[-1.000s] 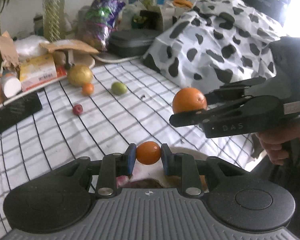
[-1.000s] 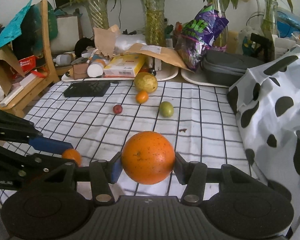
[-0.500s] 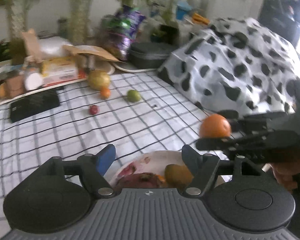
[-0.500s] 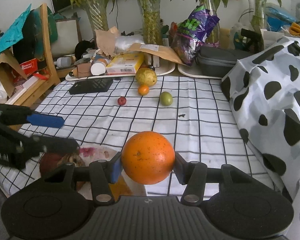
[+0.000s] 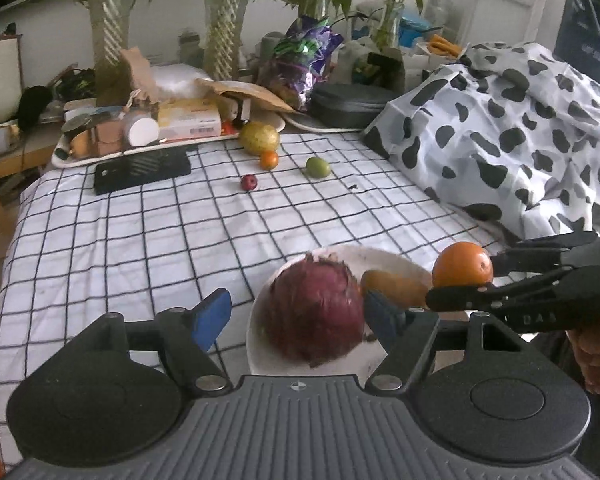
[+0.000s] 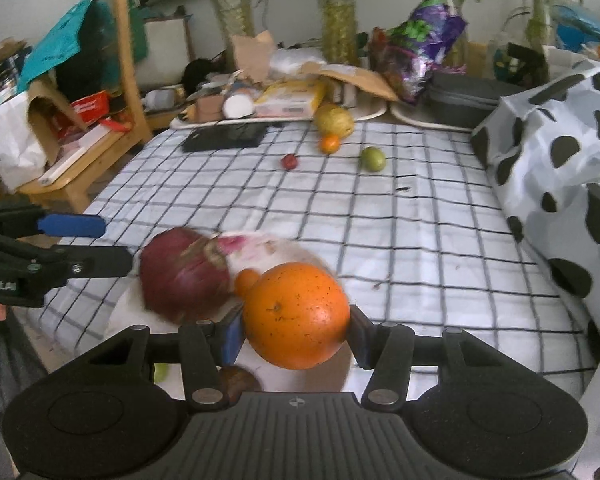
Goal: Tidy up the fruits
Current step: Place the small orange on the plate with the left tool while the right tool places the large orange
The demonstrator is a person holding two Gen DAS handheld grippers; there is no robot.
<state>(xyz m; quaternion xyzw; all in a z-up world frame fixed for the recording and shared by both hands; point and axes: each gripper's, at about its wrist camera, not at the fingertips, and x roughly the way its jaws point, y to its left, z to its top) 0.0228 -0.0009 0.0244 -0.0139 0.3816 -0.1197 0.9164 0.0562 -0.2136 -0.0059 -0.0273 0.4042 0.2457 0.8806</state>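
Observation:
A white plate (image 5: 392, 258) at the near edge of the checked cloth holds a big dark red fruit (image 5: 314, 312), also in the right wrist view (image 6: 184, 276), and a small orange fruit (image 6: 247, 281). My left gripper (image 5: 296, 318) is open and empty, just above the plate. My right gripper (image 6: 296, 334) is shut on a large orange (image 6: 296, 314), held over the plate's right side; it shows in the left wrist view (image 5: 462, 266). Far back lie a yellow pear (image 5: 259, 138), a small orange (image 5: 269, 159), a green fruit (image 5: 318, 167) and a small red fruit (image 5: 249, 182).
A cow-print cloth heap (image 5: 512, 128) fills the right side. A black flat object (image 5: 142, 168), a cluttered tray (image 5: 140, 128), a grey case (image 5: 352, 104) and vases stand along the back. A wooden chair (image 6: 100, 120) stands to the left.
My left gripper opened and let go of the small orange fruit, which now lies on the plate, then drew back. My right gripper carried the large orange over the plate.

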